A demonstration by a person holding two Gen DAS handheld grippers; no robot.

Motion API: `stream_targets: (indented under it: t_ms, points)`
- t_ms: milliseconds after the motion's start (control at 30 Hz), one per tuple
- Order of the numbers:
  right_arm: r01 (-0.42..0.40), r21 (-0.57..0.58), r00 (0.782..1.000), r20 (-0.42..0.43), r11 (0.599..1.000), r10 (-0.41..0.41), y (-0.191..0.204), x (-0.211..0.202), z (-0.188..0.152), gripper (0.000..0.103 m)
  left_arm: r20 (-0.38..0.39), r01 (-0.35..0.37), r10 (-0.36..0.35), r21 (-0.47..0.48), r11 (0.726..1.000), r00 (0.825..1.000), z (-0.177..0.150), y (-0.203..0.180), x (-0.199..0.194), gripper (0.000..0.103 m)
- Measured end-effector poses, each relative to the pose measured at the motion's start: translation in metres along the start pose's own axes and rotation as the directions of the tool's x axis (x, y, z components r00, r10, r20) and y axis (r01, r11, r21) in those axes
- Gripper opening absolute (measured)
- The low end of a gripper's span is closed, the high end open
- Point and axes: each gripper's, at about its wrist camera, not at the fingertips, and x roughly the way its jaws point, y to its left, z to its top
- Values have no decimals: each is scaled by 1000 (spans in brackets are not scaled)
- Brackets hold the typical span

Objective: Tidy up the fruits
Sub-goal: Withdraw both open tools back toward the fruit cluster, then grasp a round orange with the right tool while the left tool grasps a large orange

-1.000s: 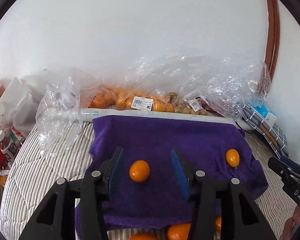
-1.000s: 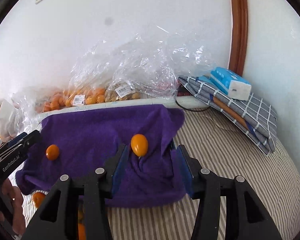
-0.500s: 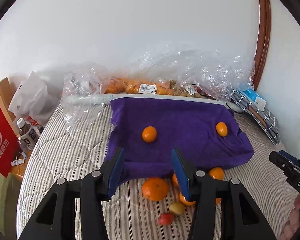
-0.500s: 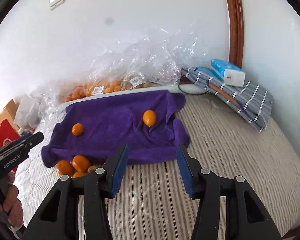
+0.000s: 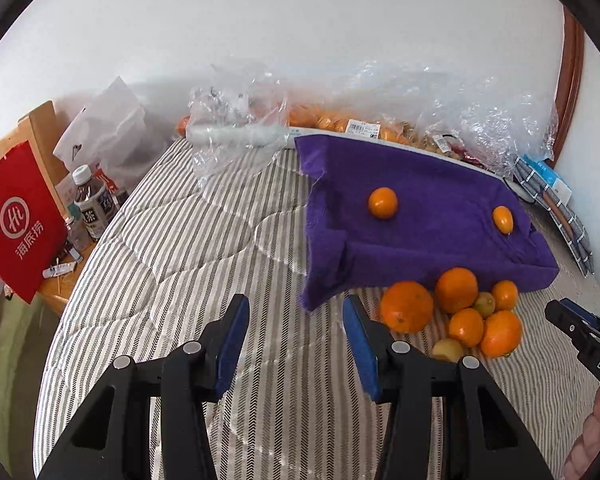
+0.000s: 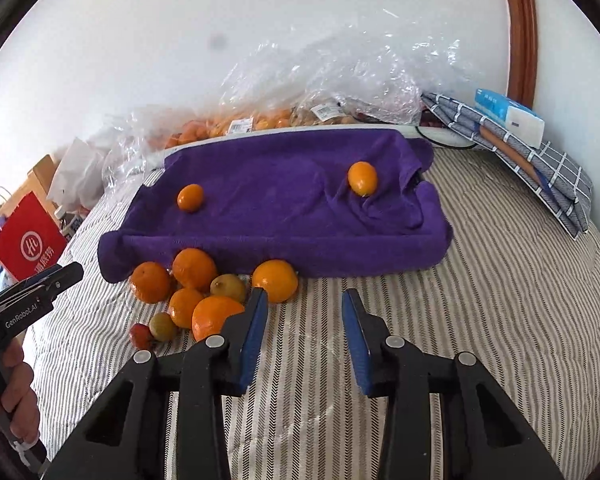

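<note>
In the left wrist view, the left gripper (image 5: 294,334) is occupying the lower centre of the frame, its jaws standing wide apart with nothing between them, hanging over the striped bed cover (image 5: 172,248). To the right of centre a purple towel (image 5: 420,184) is lying draped over a raised, box-like shape. Two small oranges are sitting on it well apart: one (image 5: 383,203) near the middle of the towel, the other (image 5: 503,219) toward its right side. Just below the towel's near edge, at the centre right of the frame, a pile of loose fruit (image 5: 456,314) is resting on the bed cover, the pieces touching one another. The right gripper (image 5: 588,332) is showing at the right edge.

In the right wrist view, the right gripper (image 6: 303,334) is filling the lower centre, its jaws likewise spread wide and gripping nothing. The fruit pile (image 6: 192,292) is lying left of centre, just beside the left blue pad. Clear plastic bags of fruit (image 6: 260,120) are lying along the white wall in the upper half. A red paper bag (image 6: 28,240) is standing at the left edge, and a tissue pack (image 6: 508,114) is resting on a folded checked cloth (image 6: 540,168) at the upper right.
</note>
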Motion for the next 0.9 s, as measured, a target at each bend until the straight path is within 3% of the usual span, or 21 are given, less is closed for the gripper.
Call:
stream_targets:
  t_ms: [67, 433, 900]
  points:
    - [-13, -4, 1000, -24, 1000, 13, 6, 11, 0, 31, -21, -1, 1, -7, 1000, 1000, -4, 5, 8, 46]
    - [-73, 35, 993, -88, 997, 76, 16, 51, 17, 30, -52, 82, -85, -51, 995, 995, -7, 13, 23, 46]
    - [-124, 45, 988, -90, 991, 128, 12, 62, 16, 34, -64, 123, -126, -49, 991, 990, -6, 8, 26, 46]
